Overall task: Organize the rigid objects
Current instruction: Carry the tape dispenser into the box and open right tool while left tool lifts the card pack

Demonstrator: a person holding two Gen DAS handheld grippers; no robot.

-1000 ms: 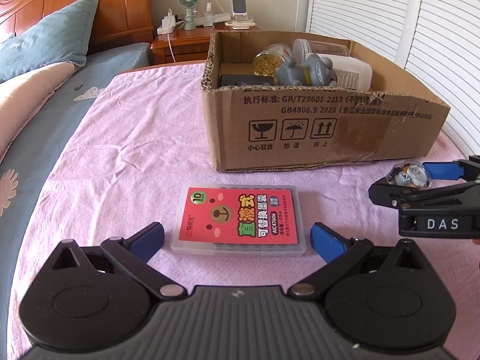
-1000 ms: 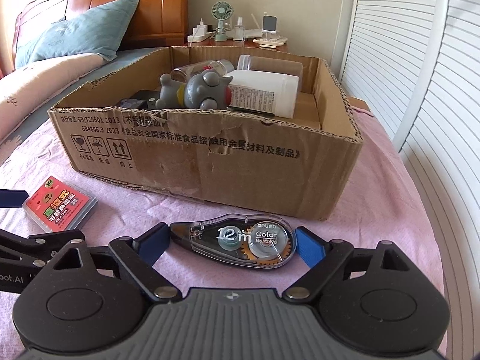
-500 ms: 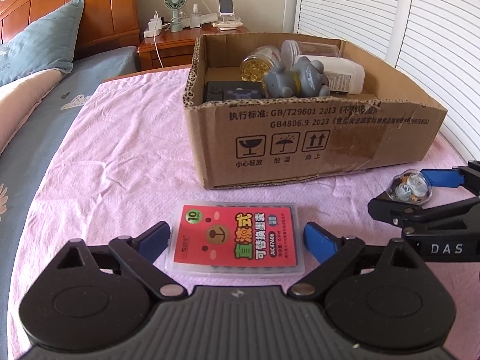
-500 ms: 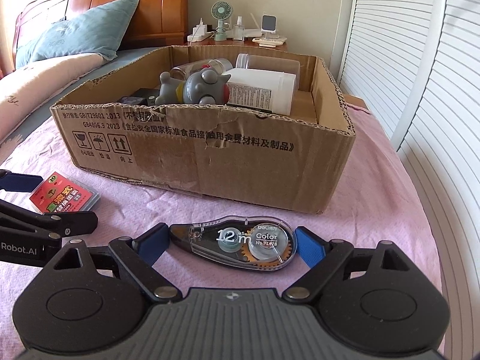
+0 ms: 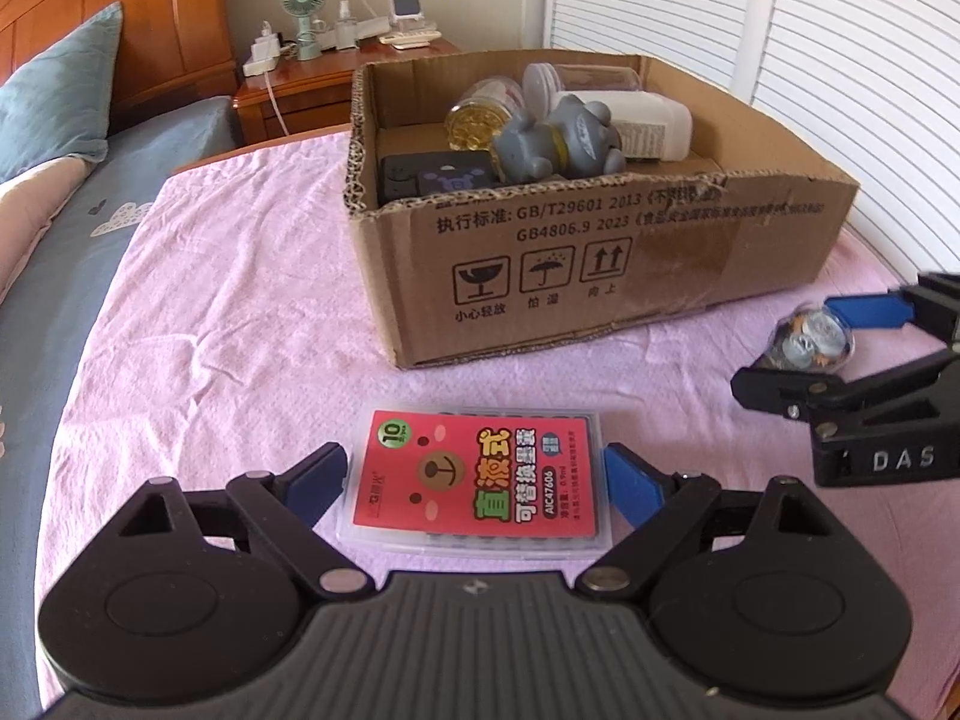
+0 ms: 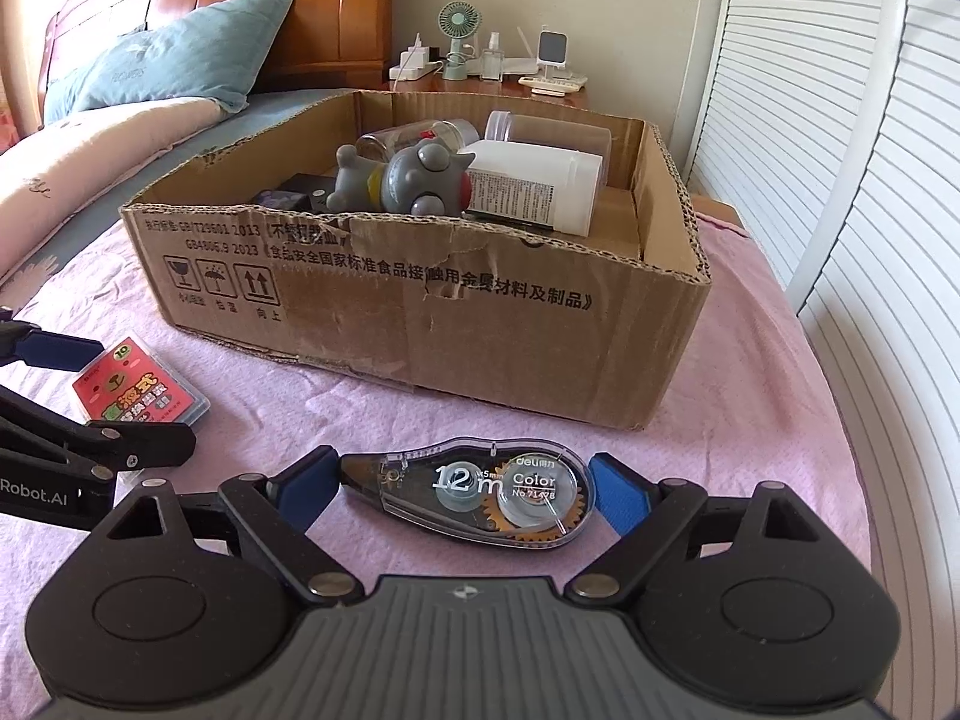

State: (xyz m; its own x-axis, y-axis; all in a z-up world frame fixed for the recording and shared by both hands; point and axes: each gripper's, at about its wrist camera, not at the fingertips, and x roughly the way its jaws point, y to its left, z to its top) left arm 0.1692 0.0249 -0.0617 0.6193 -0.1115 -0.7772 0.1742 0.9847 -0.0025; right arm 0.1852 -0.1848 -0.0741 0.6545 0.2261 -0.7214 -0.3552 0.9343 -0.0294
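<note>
Pink cloth (image 5: 240, 324) covers the bed where the work is laid out, with an open cardboard box (image 5: 600, 276) standing on it toward the far side. In the left wrist view, the left gripper (image 5: 474, 480) brackets a clear flat case with a red label (image 5: 480, 480) that lies flat on the cloth in front of the box; its jaws are closing, the blue pads (image 5: 630, 480) sit just beside the case's short edges, the right one looks to be at the edge and a sliver of cloth shows by the left, so no firm grip can be read yet. In the right wrist view, the right gripper (image 6: 462, 492) straddles a transparent correction tape dispenser (image 6: 480, 495) lying on the cloth near the box's front wall; the pointed tip reaches the left pad and the rounded end sits against or just short of the right pad, and whether the pads truly press on it I cannot tell. Inside the box lie a grey toy figure (image 6: 408, 180), a white bottle (image 6: 534, 192), clear jars (image 6: 540, 129) and a dark flat object (image 5: 438, 171). Behind the box, a wooden nightstand (image 5: 300, 84) carries a small green fan (image 6: 459, 36).
</note>
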